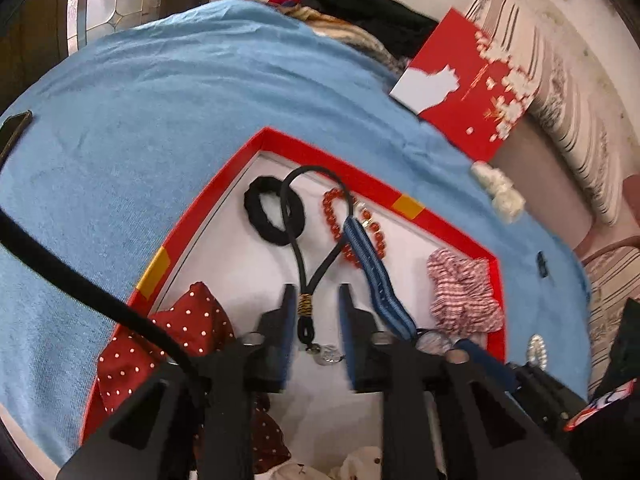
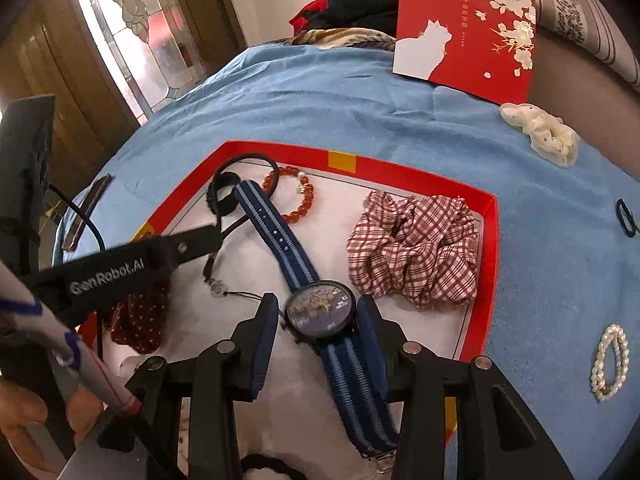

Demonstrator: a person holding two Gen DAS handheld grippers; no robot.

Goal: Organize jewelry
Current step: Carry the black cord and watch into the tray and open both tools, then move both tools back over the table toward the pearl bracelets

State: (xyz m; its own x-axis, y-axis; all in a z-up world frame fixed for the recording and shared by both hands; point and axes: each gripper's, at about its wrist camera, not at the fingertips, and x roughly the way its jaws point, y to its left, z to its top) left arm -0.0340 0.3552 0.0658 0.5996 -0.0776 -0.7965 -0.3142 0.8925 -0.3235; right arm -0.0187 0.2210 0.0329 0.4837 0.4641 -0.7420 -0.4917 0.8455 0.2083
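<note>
A red-rimmed tray (image 1: 352, 168) (image 2: 489, 236) with a white floor lies on the blue cloth. In it are a black cord necklace (image 1: 298, 248) (image 2: 224, 200), a black hair tie (image 1: 264, 216), an orange bead bracelet (image 1: 340, 216) (image 2: 306, 196), a checked scrunchie (image 1: 464, 292) (image 2: 412, 248), a red dotted scrunchie (image 1: 180, 328) and a blue striped watch (image 2: 320, 312) (image 1: 380, 288). My left gripper (image 1: 316, 308) is open, its fingers either side of the necklace's knot. My right gripper (image 2: 318, 316) is open around the watch face.
A red lid (image 1: 468, 84) (image 2: 468, 28) with a white cat leans at the back. A white scrunchie (image 2: 540, 132) (image 1: 498, 188), a pearl bracelet (image 2: 610, 360) and a blue hair tie (image 2: 624, 218) lie on the cloth right of the tray. Clothes (image 2: 352, 8) are piled behind.
</note>
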